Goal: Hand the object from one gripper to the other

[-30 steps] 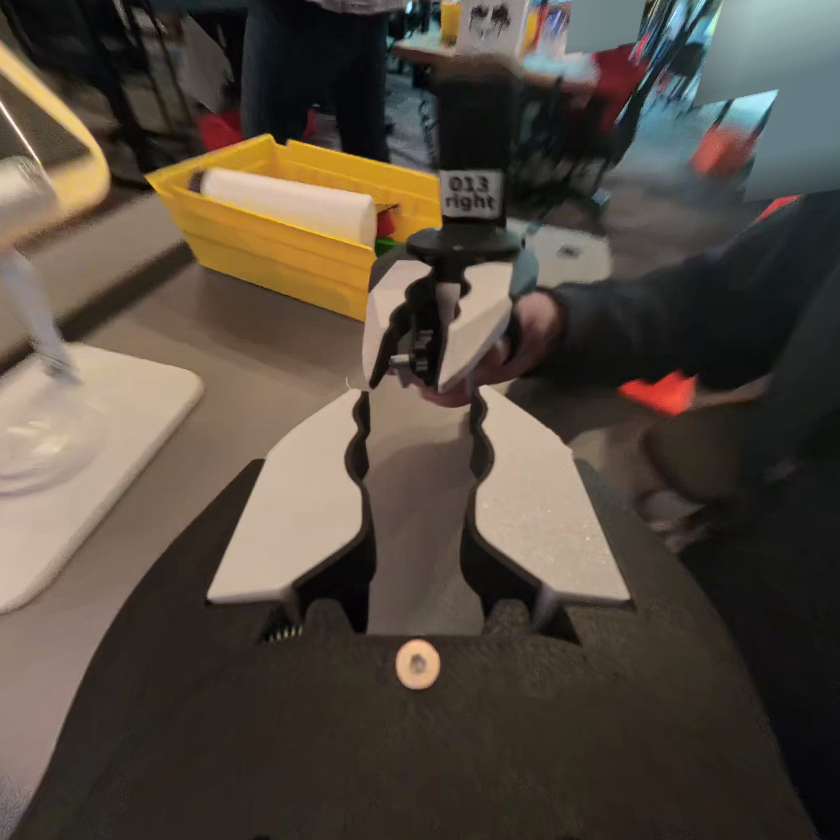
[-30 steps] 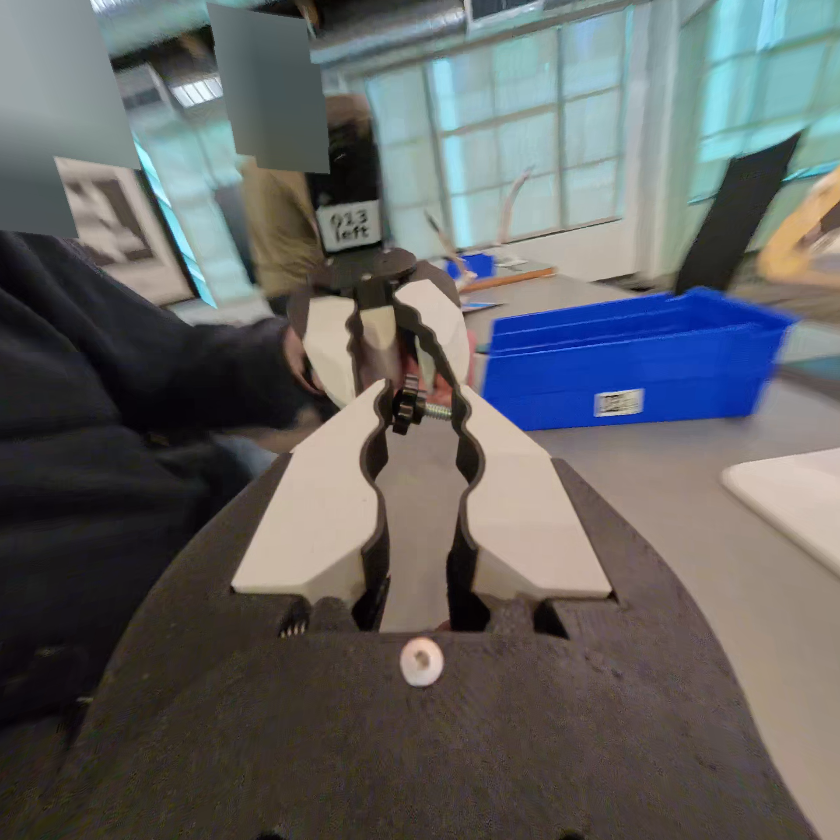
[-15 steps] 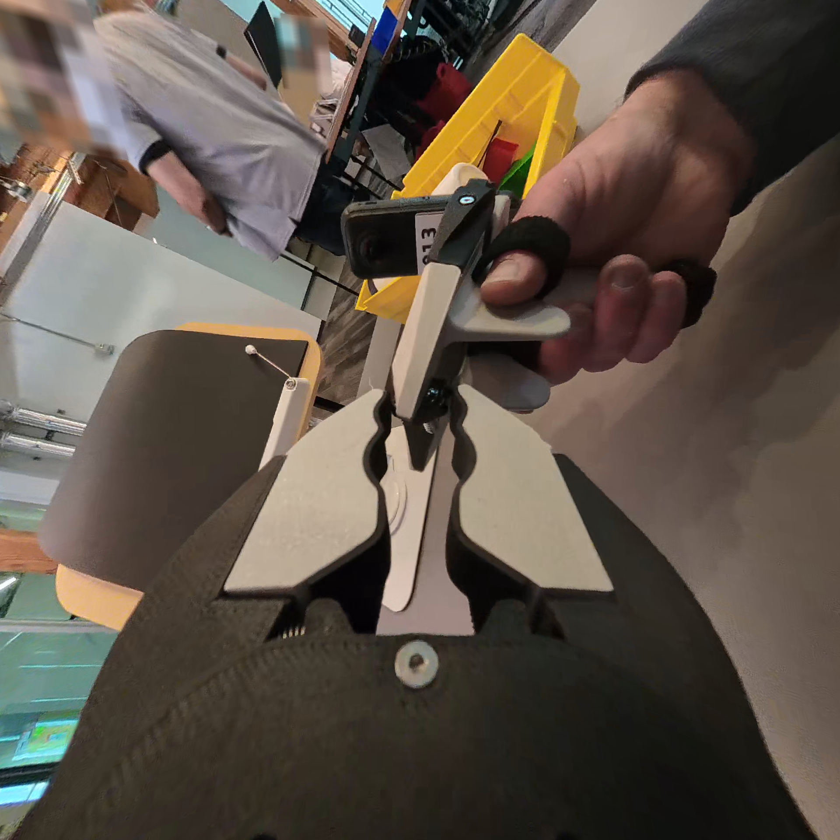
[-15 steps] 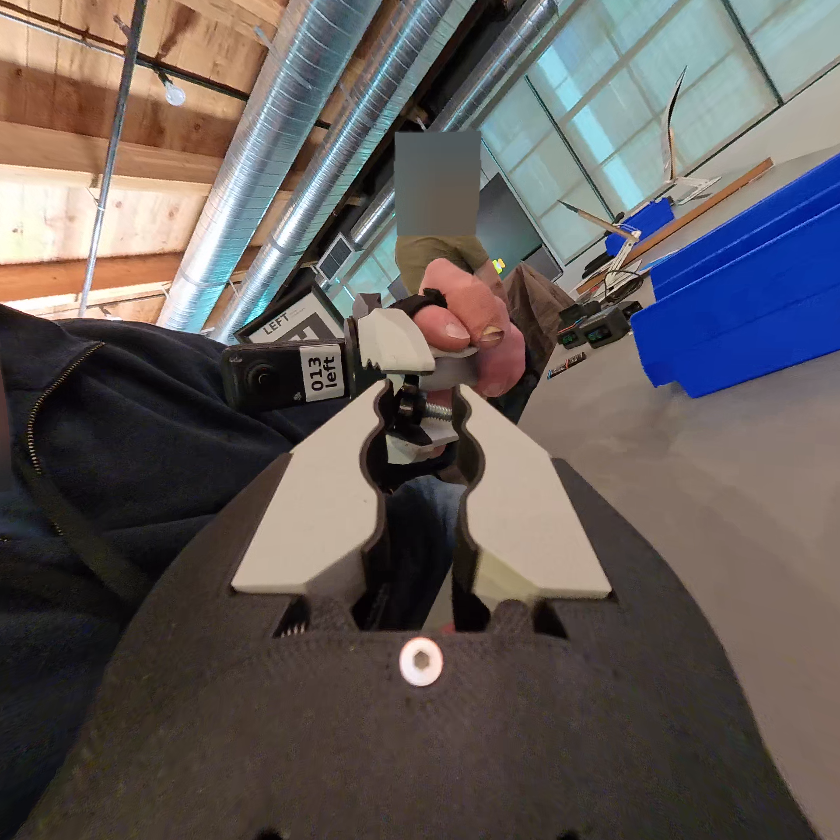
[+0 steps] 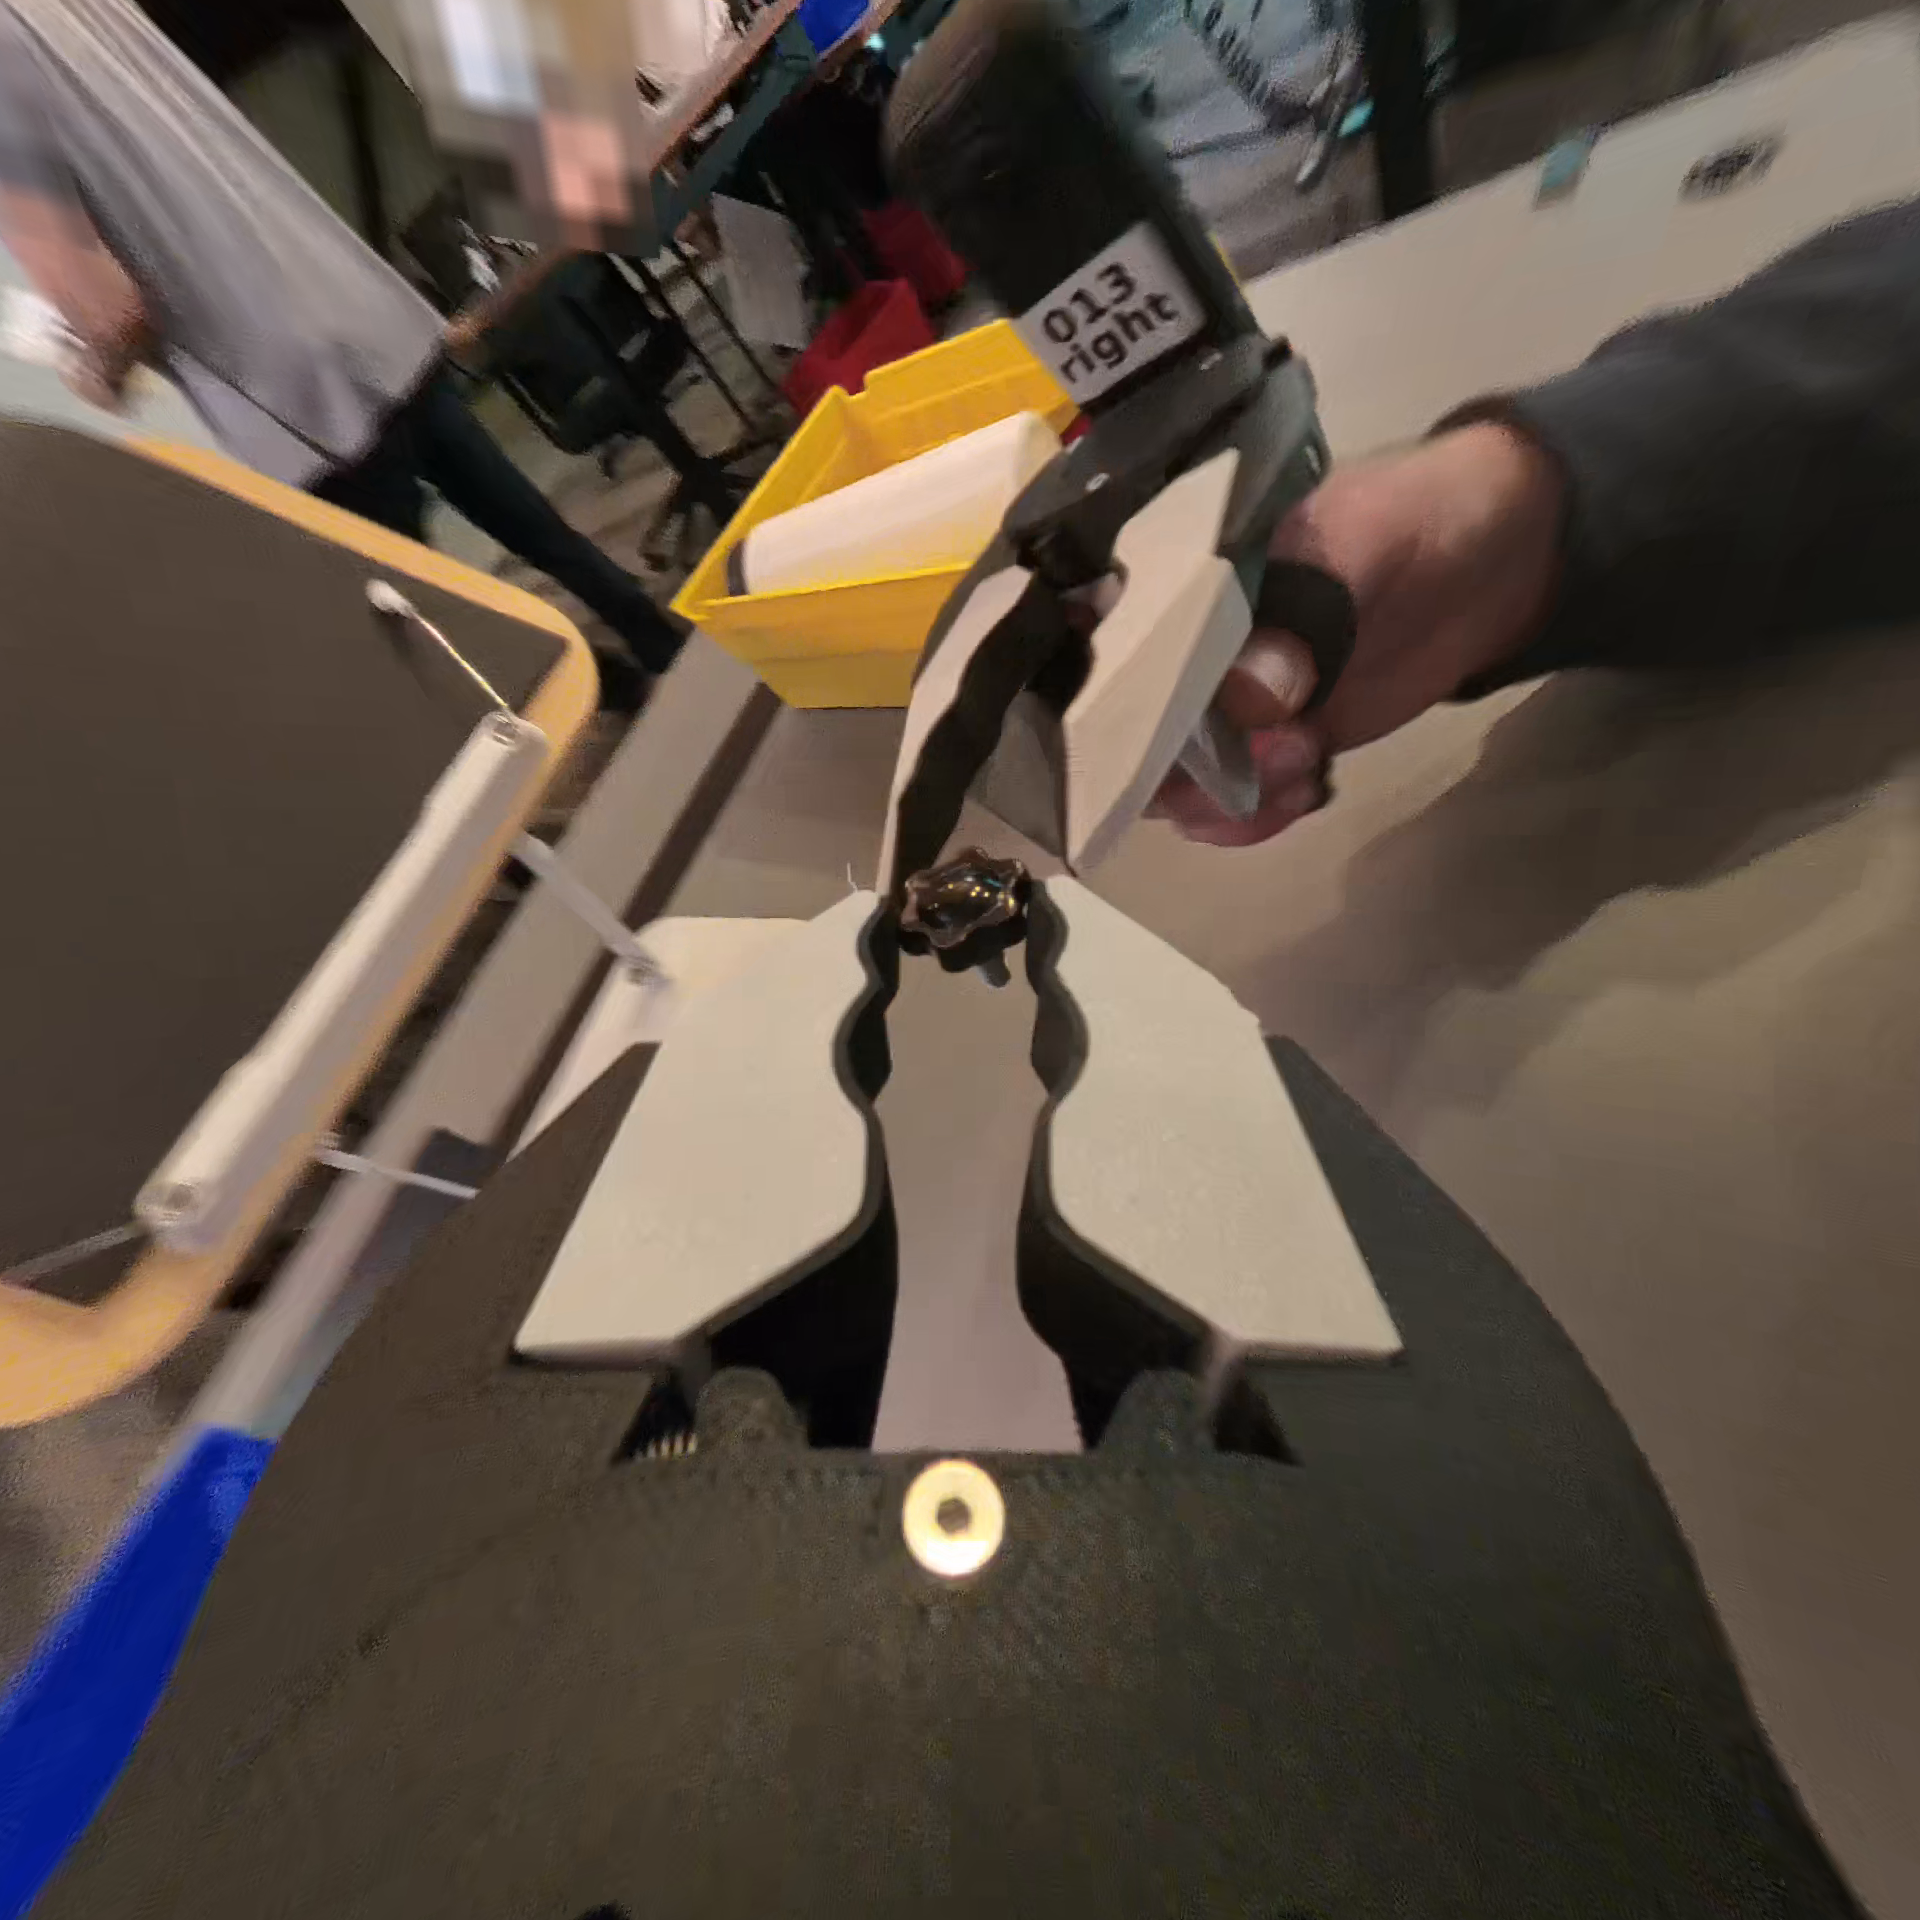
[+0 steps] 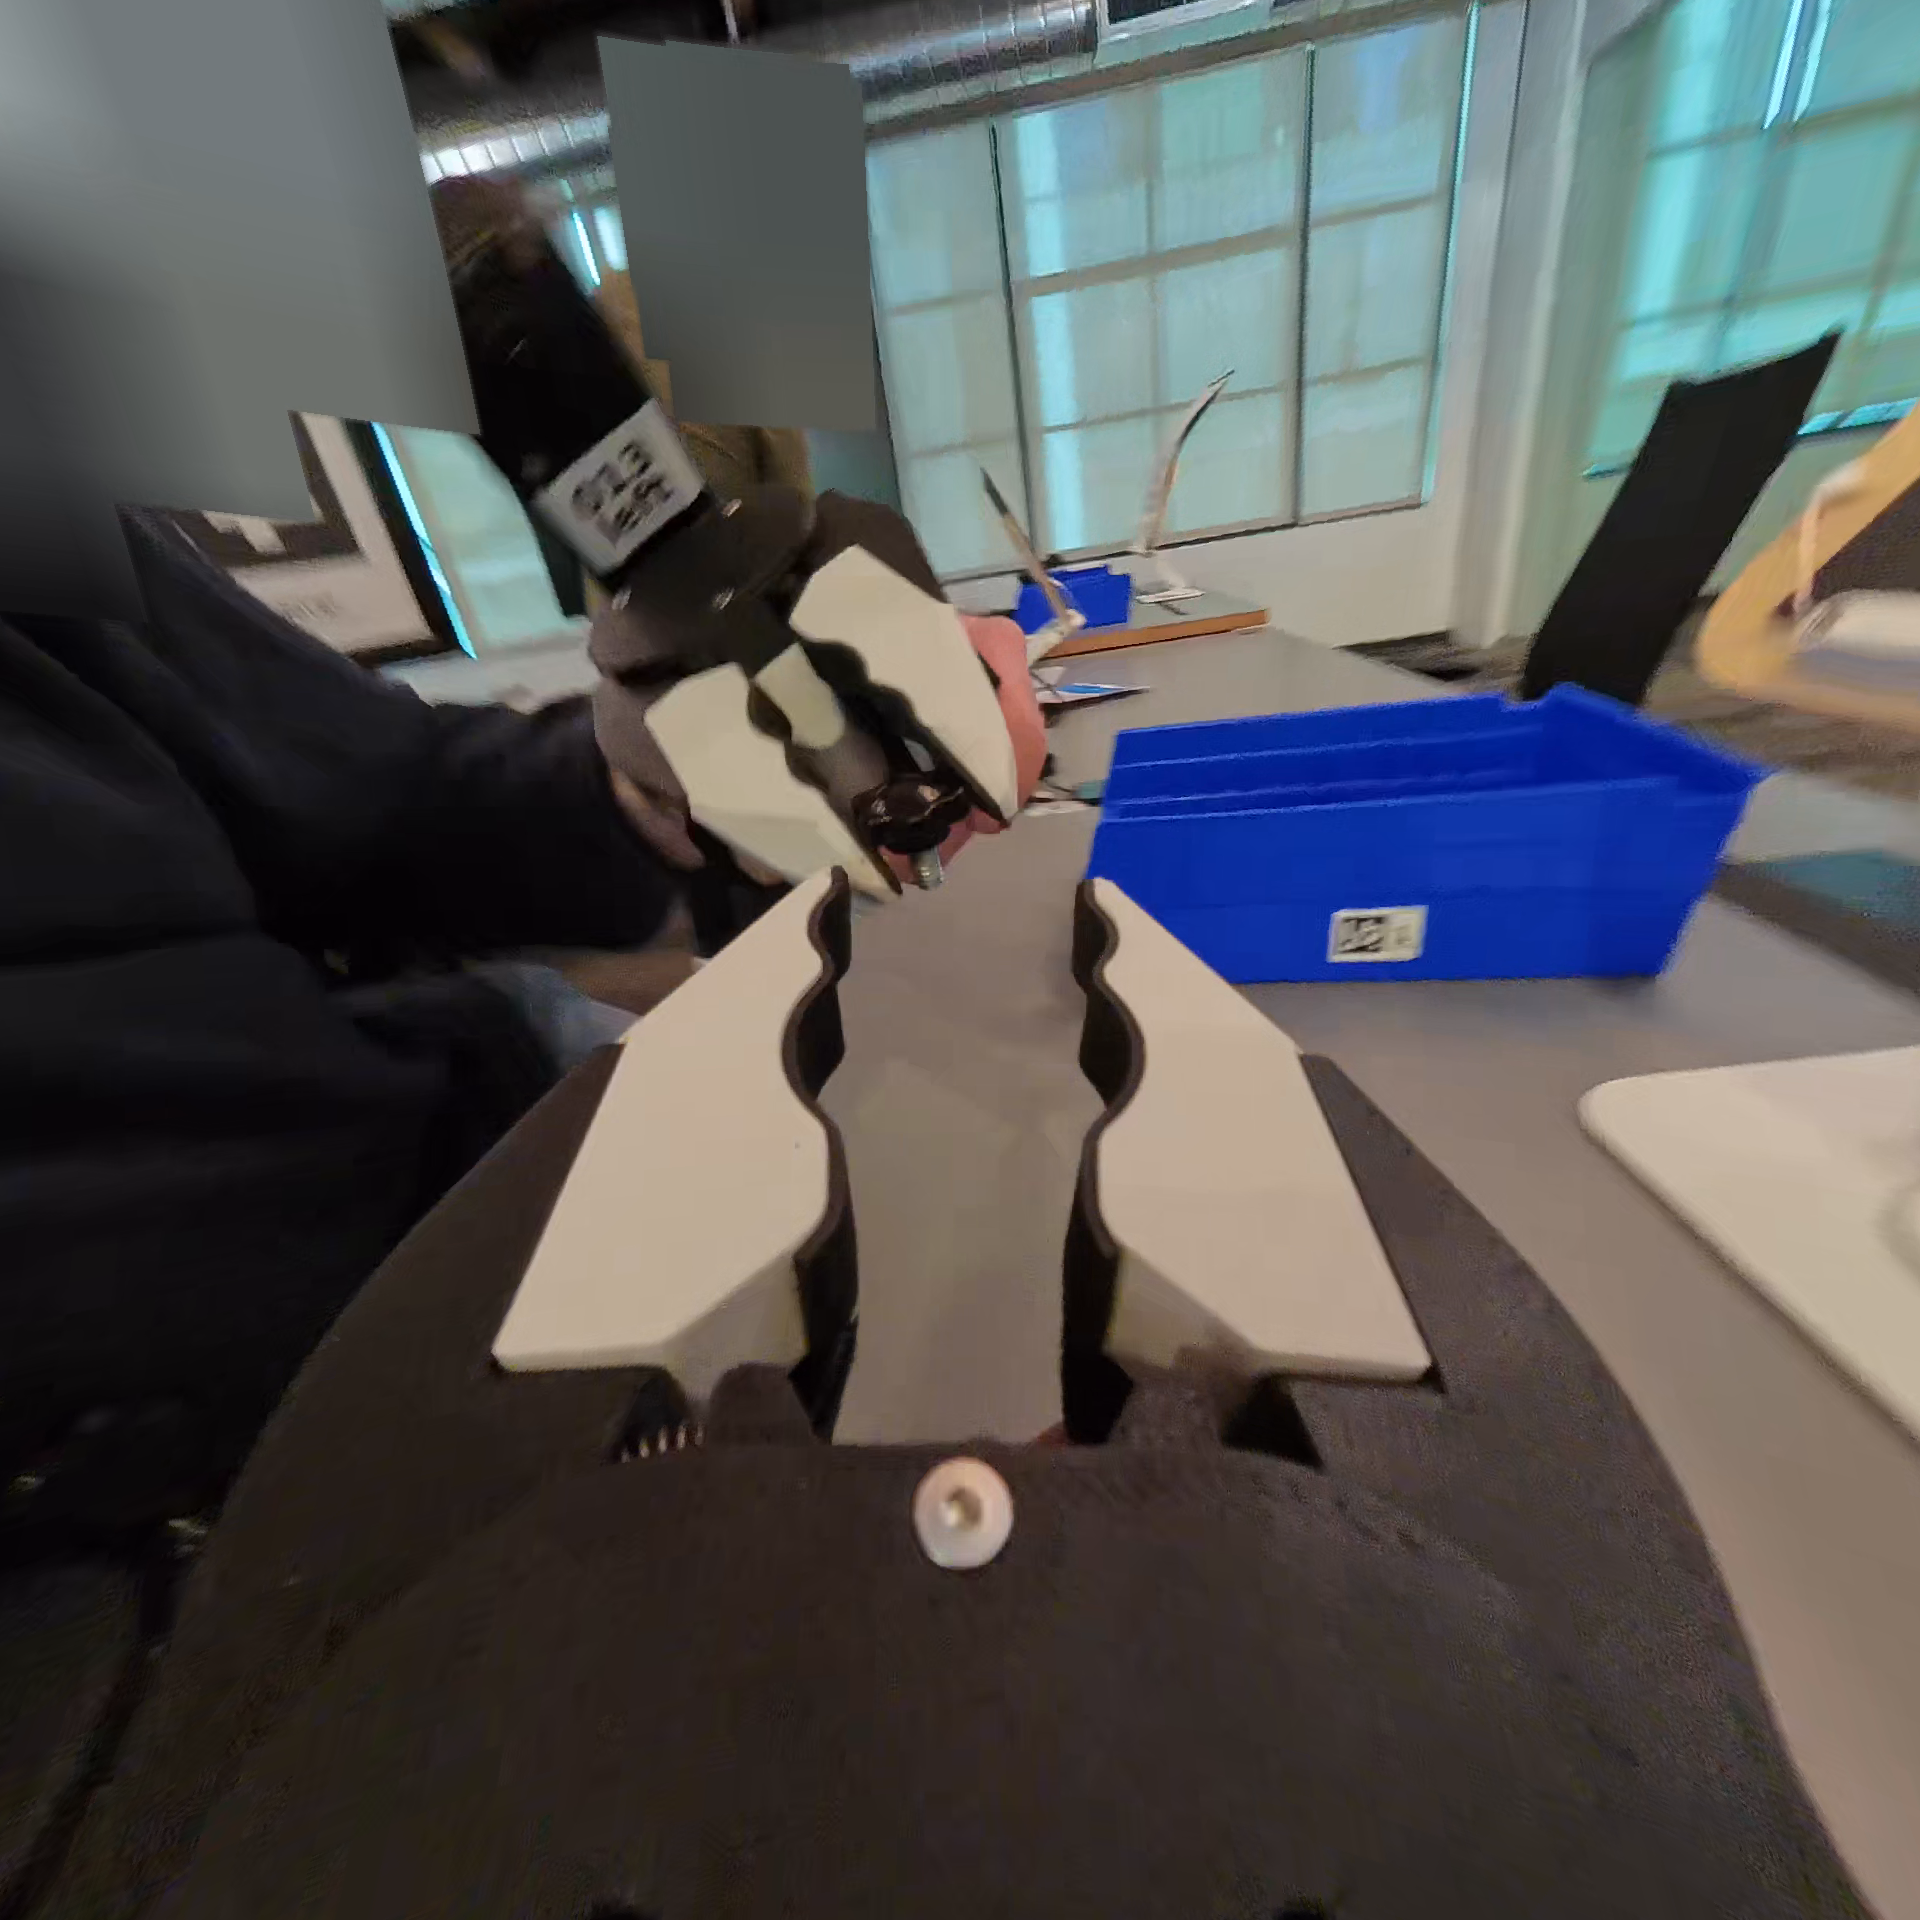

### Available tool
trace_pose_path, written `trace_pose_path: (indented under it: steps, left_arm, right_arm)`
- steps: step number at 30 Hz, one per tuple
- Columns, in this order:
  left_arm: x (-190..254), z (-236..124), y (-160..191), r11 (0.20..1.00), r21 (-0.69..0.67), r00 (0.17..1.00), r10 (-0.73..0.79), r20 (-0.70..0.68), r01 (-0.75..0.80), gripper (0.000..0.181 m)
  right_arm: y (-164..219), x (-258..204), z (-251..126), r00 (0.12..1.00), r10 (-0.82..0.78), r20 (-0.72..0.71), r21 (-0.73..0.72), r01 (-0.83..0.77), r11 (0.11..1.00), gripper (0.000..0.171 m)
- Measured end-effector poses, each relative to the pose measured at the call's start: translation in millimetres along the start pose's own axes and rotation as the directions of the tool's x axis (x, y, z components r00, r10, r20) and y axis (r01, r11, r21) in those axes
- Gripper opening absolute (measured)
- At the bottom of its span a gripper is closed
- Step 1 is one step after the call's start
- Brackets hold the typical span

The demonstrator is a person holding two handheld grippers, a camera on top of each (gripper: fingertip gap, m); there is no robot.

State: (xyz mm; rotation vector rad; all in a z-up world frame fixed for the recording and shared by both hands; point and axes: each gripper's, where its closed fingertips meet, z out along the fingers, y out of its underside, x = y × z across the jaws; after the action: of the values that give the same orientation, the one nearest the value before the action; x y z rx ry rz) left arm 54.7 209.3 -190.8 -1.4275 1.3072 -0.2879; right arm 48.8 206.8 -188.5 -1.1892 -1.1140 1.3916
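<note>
the knob screw point(image 5: 961, 914) has changed claws: left gripper point(image 5: 956, 925) now pinches it mid-frame, right gripper point(image 6: 961, 914) gapes empty, so the handover looks done.

— What colours did the left gripper point(image 5: 961, 920) show?
— Off-white fingers with black inner pads on a black body; the knob point(image 5: 961, 906) between them was glossy black with a silvery screw.
— And the right gripper point(image 6: 961, 899)?
— The same white and black.
— The bins?
— One yellow point(image 5: 831, 634) far off, one blue point(image 6: 1403, 862) on the grey table point(image 6: 1455, 1122).
</note>
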Motion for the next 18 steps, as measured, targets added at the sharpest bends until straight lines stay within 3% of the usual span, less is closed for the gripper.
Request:
trace_pose_path:
  steps: [4,8,13,15,18]
  left_arm:
    - [4,-7,-2,0.958,0.009,0.938,-0.279,-0.205,0.287,0.023]
    - [11,-10,-8,0.858,-0.015,0.793,-0.481,-0.374,0.514,0.023]
    - [17,-10,-5,0.782,-0.065,0.674,-0.573,-0.466,0.62,0.023]
    - [25,-12,-5,0.759,-0.108,0.61,-0.591,-0.529,0.642,0.023]
    - [31,-13,-2,0.759,-0.15,0.579,-0.593,-0.559,0.633,0.023]
  right_arm:
    - [-3,-6,1,0.958,-0.276,-0.078,-0.064,0.271,0.96,0.033]
    - [-3,-12,5,0.79,-0.594,-0.153,-0.173,0.571,0.803,0.025]
    - [1,-17,7,0.562,-0.813,-0.15,-0.294,0.76,0.58,0.013]
    - [3,-19,8,0.53,-0.837,-0.137,-0.303,0.782,0.545,0.01]
    - [4,-24,9,0.505,-0.856,-0.114,-0.301,0.803,0.514,0.01]
